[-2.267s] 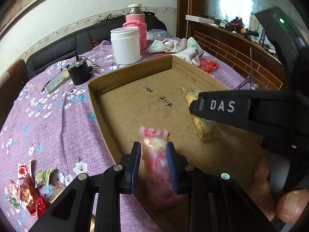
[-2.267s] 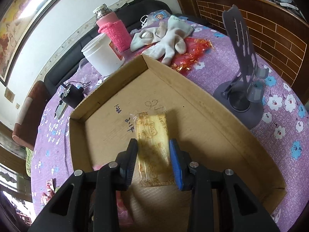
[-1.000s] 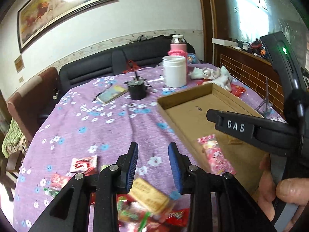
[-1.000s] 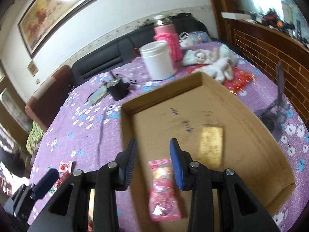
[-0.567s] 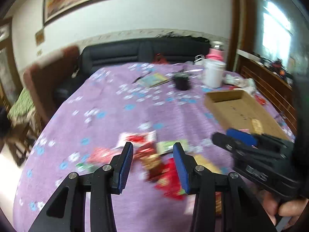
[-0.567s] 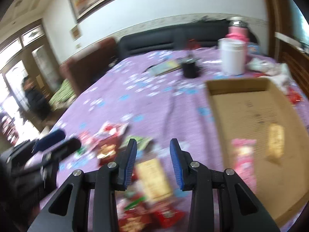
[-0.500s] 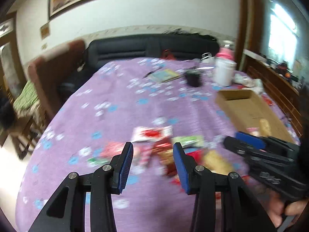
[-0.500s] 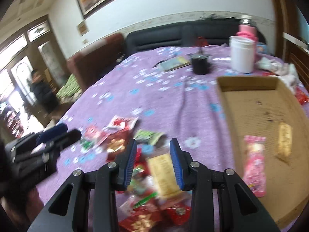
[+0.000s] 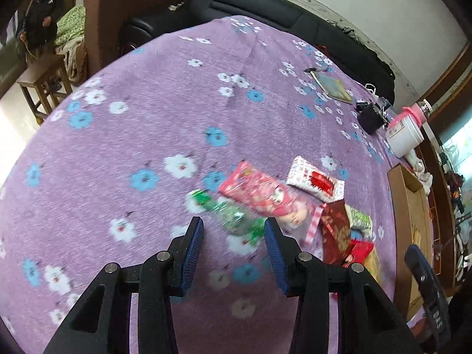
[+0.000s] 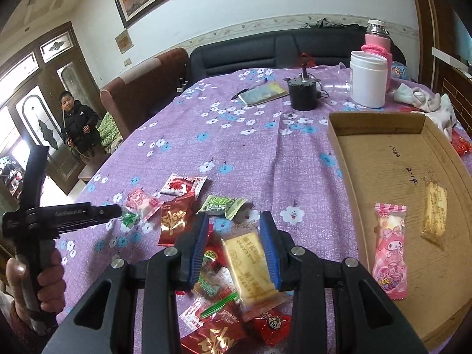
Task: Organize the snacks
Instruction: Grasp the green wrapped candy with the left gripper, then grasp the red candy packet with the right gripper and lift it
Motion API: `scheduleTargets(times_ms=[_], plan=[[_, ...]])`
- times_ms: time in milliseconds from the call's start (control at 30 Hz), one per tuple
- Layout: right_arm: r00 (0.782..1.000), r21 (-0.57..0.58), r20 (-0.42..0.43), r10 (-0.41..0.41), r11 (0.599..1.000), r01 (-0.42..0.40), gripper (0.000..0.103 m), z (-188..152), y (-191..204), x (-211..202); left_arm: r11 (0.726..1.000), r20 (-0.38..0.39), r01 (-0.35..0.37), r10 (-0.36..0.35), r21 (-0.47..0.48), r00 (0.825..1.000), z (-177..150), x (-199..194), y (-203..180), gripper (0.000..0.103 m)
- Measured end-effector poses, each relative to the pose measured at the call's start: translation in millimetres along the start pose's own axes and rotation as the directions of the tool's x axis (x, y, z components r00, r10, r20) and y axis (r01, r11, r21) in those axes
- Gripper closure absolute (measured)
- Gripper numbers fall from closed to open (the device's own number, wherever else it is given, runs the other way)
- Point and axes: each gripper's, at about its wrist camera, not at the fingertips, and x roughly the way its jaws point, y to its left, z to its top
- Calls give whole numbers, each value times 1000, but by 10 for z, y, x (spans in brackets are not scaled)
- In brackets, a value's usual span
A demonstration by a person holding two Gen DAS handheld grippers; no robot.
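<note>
A pile of wrapped snacks lies on the purple flowered tablecloth (image 10: pixel 236 135). My right gripper (image 10: pixel 234 230) is open above a yellow biscuit pack (image 10: pixel 250 262), its pads on either side. My left gripper (image 9: pixel 233 230) is open over a green candy wrapper (image 9: pixel 233 212), beside a pink pack (image 9: pixel 259 191). The left gripper (image 10: pixel 118 211) also shows in the right wrist view, by the green candy (image 10: pixel 129 218). The cardboard tray (image 10: pixel 348 159) holds a pink character snack (image 10: pixel 389 244) and a yellow biscuit (image 10: pixel 433 206).
A white jar (image 10: pixel 368 79), a pink-sleeved bottle (image 10: pixel 377 38), a black cup (image 10: pixel 303 91), a booklet (image 10: pixel 262 90) and white cloth (image 10: pixel 424 100) stand at the table's far side. A child (image 10: pixel 76 121) stands by the door at left. A sofa runs behind the table.
Both grippers left the tray, where they released the pink snack and the yellow biscuit, and swung left to the snack pile. Both now hover low over the pile.
</note>
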Motion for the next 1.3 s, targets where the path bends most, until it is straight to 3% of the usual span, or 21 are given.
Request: scheduleTargets(times_ms=[133,200,267,400,533,867,933,1033,1067,1133,1300], plan=[[1000,11,1,4,1000,-4,68,10,-29,-15,999,-10,-30,31,21,999,86,173,-91,58],[1000,9,-2,9,1000,-9,68,6,-27,-10,995,32,-88,87,53,996,84,191,-119,74],[1000,5,-13,19,1000,-19,68,-3,-17,2,987,71,-127,120,104,990,49,203,-157,81],[991,-14,-83,103,994,-104,64,-50,69,100,981,103,-125,110,150,989,-41,160,-118,81],[984,-50,-137,116,991,-124,61,-130,242,260,982,113,-100,83,159,990,-73,107,-30,81],[982,-100,-187,33,994,-52,61,-77,436,676,980,161,-104,76,171,984,-104,87,-62,81],[977,-155,-213,12,987,-46,68,-134,546,743,979,157,-101,73,175,985,-106,91,-66,81],[981,-238,-195,7,970,-54,72,-229,714,688,976,158,-108,79,189,984,-113,102,-87,81],[985,-266,-173,-3,963,-44,78,-248,766,645,975,158,-113,83,192,984,-115,109,-96,81],[991,-267,-135,19,962,-54,84,-239,795,540,971,174,-129,94,199,980,-123,102,-123,81],[999,-233,-43,28,972,-37,84,-149,723,318,962,253,-163,105,219,962,-153,-8,-200,81]])
